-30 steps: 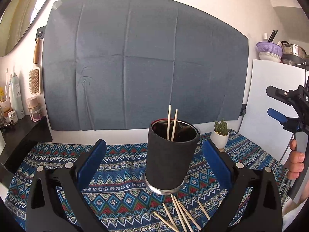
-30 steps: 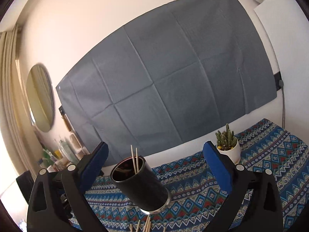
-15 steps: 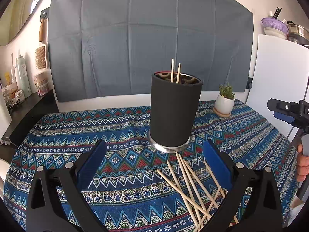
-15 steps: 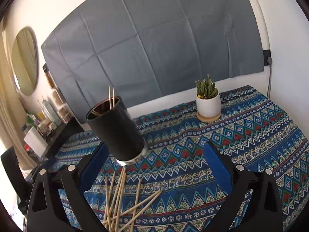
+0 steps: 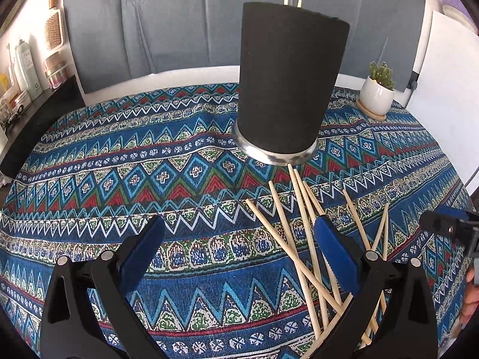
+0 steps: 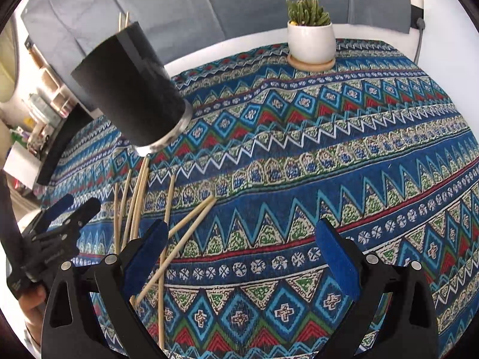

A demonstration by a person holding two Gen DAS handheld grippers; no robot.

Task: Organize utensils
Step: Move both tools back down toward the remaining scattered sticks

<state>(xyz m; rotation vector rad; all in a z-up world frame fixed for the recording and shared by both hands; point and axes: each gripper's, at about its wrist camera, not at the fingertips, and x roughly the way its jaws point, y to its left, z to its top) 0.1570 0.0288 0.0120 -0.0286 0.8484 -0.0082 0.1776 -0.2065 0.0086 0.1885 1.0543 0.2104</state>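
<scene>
A black cylindrical holder (image 5: pixel 289 89) with a metal base stands on the patterned tablecloth; two wooden chopstick tips poke out of its top. It also shows in the right wrist view (image 6: pixel 131 89). Several wooden chopsticks (image 5: pixel 305 233) lie scattered on the cloth in front of the holder, and they also show in the right wrist view (image 6: pixel 140 197). My left gripper (image 5: pixel 239 245) is open and empty above the cloth, its right finger over the chopsticks. My right gripper (image 6: pixel 239 245) is open and empty, its left finger over the chopstick ends.
A small cactus in a white pot (image 6: pixel 311 42) stands on a wooden coaster at the back right. A white board (image 5: pixel 443 89) leans at the right edge. A dark shelf with bottles and jars (image 5: pixel 27 74) is at the left. A grey cloth (image 5: pixel 179 15) hangs on the wall.
Both grippers have tilted down and come lower toward the table, so the scattered chopsticks now lie under the fingers. The holder has not moved.
</scene>
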